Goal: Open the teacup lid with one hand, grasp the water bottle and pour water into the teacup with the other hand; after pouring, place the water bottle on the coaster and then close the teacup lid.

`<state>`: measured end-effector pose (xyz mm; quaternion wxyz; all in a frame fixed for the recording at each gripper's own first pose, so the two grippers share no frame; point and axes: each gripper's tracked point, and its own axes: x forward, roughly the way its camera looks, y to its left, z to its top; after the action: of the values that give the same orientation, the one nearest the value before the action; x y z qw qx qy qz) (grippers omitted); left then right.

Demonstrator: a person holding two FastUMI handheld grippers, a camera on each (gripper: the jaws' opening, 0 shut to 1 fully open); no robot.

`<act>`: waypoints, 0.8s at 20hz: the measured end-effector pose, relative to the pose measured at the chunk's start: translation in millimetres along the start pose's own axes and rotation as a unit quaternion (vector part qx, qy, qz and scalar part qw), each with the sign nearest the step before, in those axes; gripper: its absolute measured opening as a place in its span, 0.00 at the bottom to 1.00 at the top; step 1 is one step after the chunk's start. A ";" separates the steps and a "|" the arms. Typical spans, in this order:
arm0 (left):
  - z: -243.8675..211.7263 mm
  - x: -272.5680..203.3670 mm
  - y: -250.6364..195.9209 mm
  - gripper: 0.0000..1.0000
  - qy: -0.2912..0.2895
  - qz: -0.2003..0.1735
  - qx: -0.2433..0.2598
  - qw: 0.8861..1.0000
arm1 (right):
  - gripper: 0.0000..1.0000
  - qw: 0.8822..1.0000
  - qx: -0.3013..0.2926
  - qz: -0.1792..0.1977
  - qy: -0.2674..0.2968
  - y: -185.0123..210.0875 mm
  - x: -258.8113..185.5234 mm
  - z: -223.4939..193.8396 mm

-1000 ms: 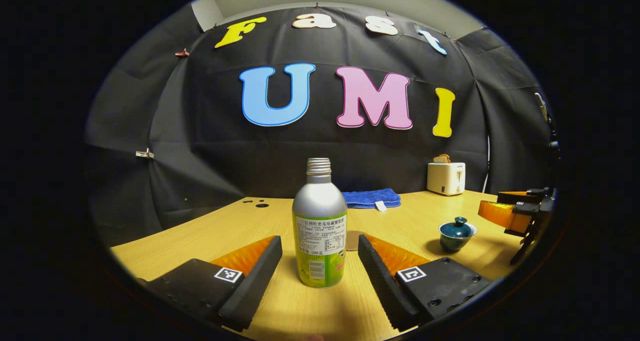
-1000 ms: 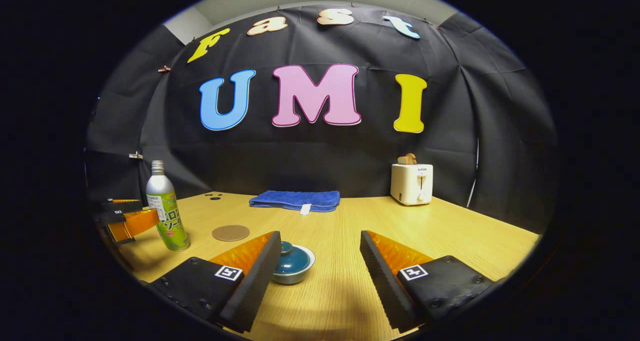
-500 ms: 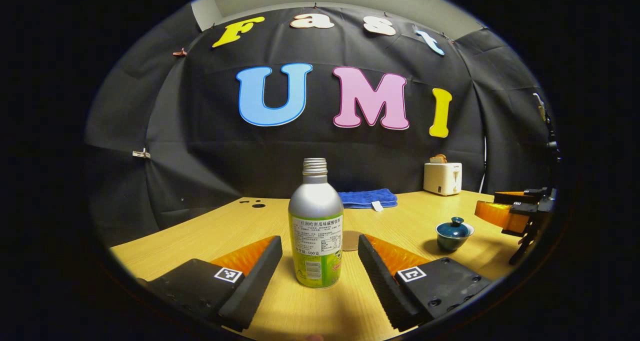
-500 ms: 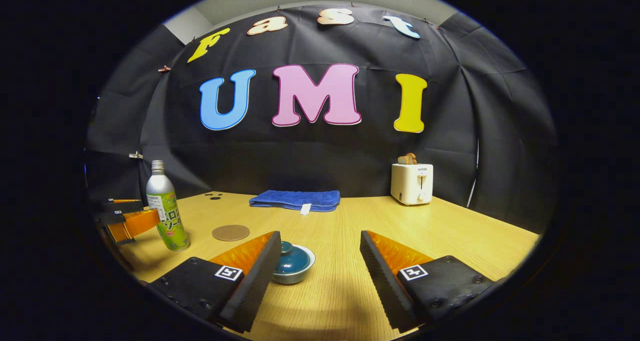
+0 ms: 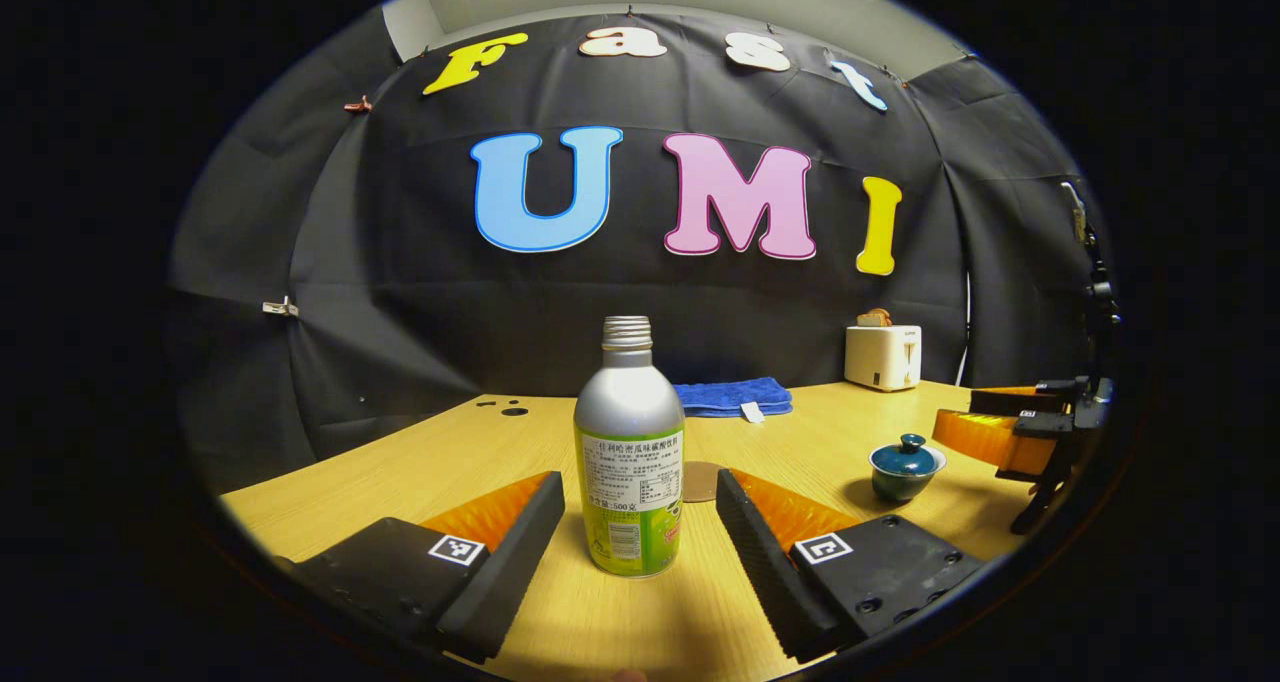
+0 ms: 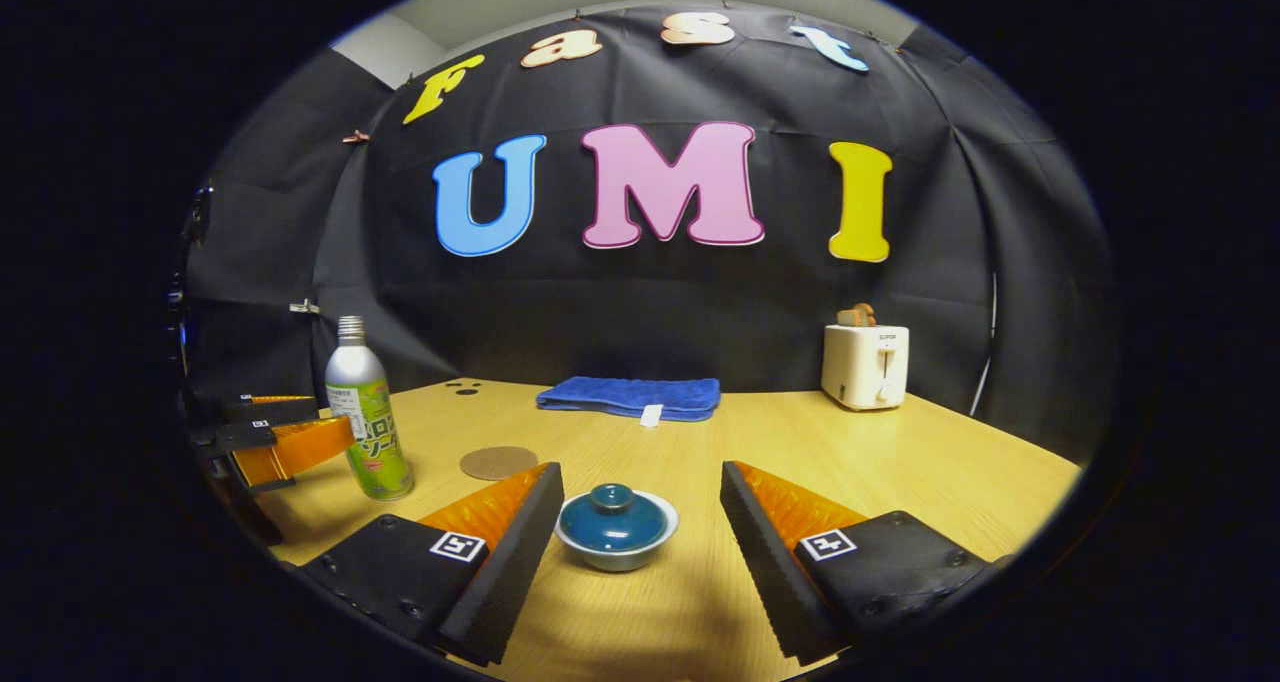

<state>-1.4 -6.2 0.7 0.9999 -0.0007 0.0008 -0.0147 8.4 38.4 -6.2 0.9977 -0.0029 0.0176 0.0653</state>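
- The left gripper [image 5: 640, 507] is spread wide, with the water bottle [image 5: 629, 462] standing upright on the table [image 5: 400, 472] between its two fingers; there is a clear gap on each side, so neither finger touches the bottle.
- The bottle has a bare screw neck with no cap on it.
- The round coaster [image 5: 700, 481] lies flat on the table just behind the bottle, toward the wall, partly hidden by the bottle and the gripper's finger.
- The right gripper [image 6: 640, 507] is also spread wide, low over the table, with the teacup [image 6: 617, 530] sitting between its fingers and touching neither.
- The lid [image 6: 612, 518] is on the teacup, knob up.
- In the right gripper view the bottle [image 6: 368, 425] stands well to the left of the teacup, with the left gripper [image 6: 285, 432] around it and the coaster [image 6: 498, 462] just beside it, on the side toward the teacup.
- In the left gripper view the teacup [image 5: 903, 467] sits off to the right, with the right gripper [image 5: 1010, 432] near it.
- At the back of the table lie a folded blue towel [image 6: 630, 397] and a white toaster [image 6: 866, 365] with bread in its slot.
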 end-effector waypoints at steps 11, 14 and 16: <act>-1.2 1.4 0.3 0.96 -0.001 -0.002 0.001 1.000 | 0.98 0.997 -0.004 -0.005 0.074 3.9 47.4 -21.4; 0.7 1.5 0.6 0.96 -0.002 -0.004 0.001 1.000 | 0.87 0.996 -0.010 -0.006 0.087 4.5 49.6 -24.0; 0.4 1.9 0.8 0.96 -0.001 -0.004 0.001 1.000 | 0.76 0.996 -0.015 0.000 0.090 7.2 51.2 -25.7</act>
<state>0.5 -5.5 1.1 0.9998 0.0003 -0.0007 -0.0189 57.4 52.0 -33.8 0.9919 -0.0237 0.1065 0.0652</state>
